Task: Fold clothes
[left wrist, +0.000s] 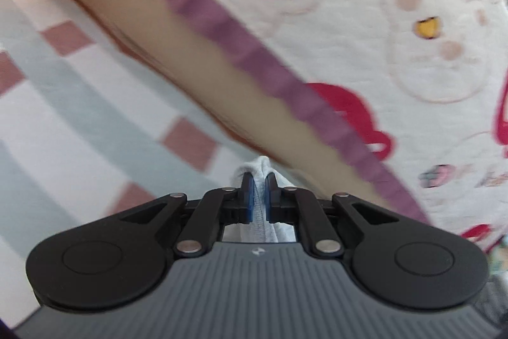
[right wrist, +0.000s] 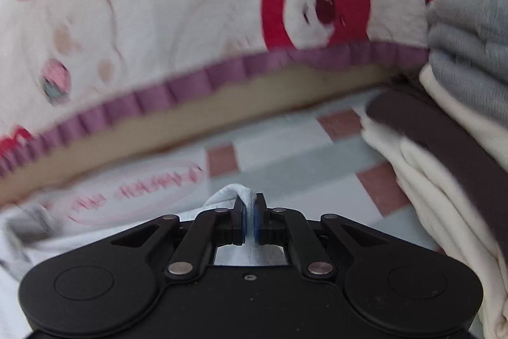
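A pale blue-white garment is pinched between the blue pads of my left gripper, which is shut on a fold of it; more of the cloth hangs below the jaws. In the right wrist view the same kind of pale garment bunches up between the pads of my right gripper, also shut on it. The garment spreads to the left there, with a pink printed logo on it. Both grippers hover over a checked sheet.
A white quilt with red bear prints and a purple ruffled edge lies beyond the sheet, over a tan mattress side. At the right of the right wrist view stands a stack of folded clothes: grey, cream and dark brown.
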Available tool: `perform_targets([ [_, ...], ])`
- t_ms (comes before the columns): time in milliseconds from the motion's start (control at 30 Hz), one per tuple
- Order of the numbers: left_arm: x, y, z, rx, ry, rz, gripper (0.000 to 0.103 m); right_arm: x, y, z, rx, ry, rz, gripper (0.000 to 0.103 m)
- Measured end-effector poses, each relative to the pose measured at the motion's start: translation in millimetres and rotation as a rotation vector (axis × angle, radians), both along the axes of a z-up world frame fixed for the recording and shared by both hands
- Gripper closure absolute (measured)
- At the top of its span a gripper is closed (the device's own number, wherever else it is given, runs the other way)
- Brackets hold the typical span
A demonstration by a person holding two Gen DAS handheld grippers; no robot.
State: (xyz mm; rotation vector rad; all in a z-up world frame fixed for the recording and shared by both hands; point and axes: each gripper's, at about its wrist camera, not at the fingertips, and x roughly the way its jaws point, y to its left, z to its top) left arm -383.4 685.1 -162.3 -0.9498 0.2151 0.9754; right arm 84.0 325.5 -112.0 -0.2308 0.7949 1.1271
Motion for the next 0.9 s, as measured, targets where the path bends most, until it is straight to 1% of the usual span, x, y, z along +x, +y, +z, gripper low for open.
perform_targets([
  [33, 0.9, 1.9, -4.4, -0.016, 0.046, 0.012, 0.097, 1.4, 1.5, -7.7, -0.023, 0.006, -0.008, 0.087],
  [67, 3.5, 2.9, -8.4, -0.022, 0.081, 0.016, 0.097, 4.3, -2.1, -14.2, -0.013, 0.017, -0.022, 0.079],
  [100, 7.2, 3.7, -10.7, -0.027, 0.107, 0.016, 0.097, 8.3, -8.1, -20.3, 0.009, 0.050, -0.044, 0.079],
  [167, 13.5, 5.2, -11.1, -0.036, 0.124, 0.006, 0.097, 18.7, -24.6, -30.9, 0.048, 0.164, -0.099, 0.064],
  [233, 16.0, 5.6, -8.7, -0.049, 0.123, -0.012, 0.097, 27.1, -43.9, -40.2, 0.083, 0.274, -0.127, 0.060],
  [300, 16.9, 6.3, -7.8, -0.046, 0.121, -0.020, 0.097, 29.0, -60.7, -47.8, 0.086, 0.310, -0.126, 0.058],
  [400, 17.4, 8.2, -13.3, -0.075, 0.114, -0.017, 0.097, 24.2, -77.5, -58.7, 0.067, 0.330, -0.103, 0.056],
  [433, 16.4, 8.7, -15.1, -0.089, 0.104, -0.014, 0.097, 22.1, -79.7, -61.9, 0.064, 0.336, -0.092, 0.053],
  [467, 15.3, 9.2, -17.0, -0.103, 0.095, -0.011, 0.097, 19.8, -80.2, -65.5, 0.058, 0.329, -0.080, 0.050],
  [533, 14.4, 10.5, -19.9, -0.125, 0.085, -0.008, 0.097, 14.8, -80.8, -71.7, 0.051, 0.307, -0.056, 0.049],
  [633, 15.5, 10.5, -21.1, -0.131, 0.091, -0.009, 0.097, 4.7, -73.6, -72.8, 0.059, 0.241, -0.014, 0.046],
  [667, 16.0, 10.3, -21.1, -0.132, 0.095, -0.011, 0.097, 2.0, -69.4, -72.8, 0.056, 0.244, 0.026, 0.051],
  [700, 16.6, 10.1, -20.9, -0.131, 0.099, -0.011, 0.097, 0.1, -64.8, -72.9, 0.050, 0.259, 0.066, 0.064],
  [733, 16.9, 9.8, -20.2, -0.130, 0.102, -0.011, 0.097, 0.5, -60.6, -72.7, 0.042, 0.306, 0.093, 0.096],
  [767, 17.0, 9.4, -19.5, -0.128, 0.103, -0.012, 0.097, 2.3, -61.4, -70.2, 0.067, 0.354, 0.087, 0.099],
  [833, 16.6, 8.5, -17.4, -0.123, 0.103, -0.014, 0.097, 2.4, -72.6, -56.1, 0.201, 0.421, 0.098, 0.099],
  [900, 14.0, 7.9, -14.1, -0.114, 0.085, -0.013, 0.097, 2.9, -84.9, -40.9, 0.318, 0.479, 0.125, 0.099],
])
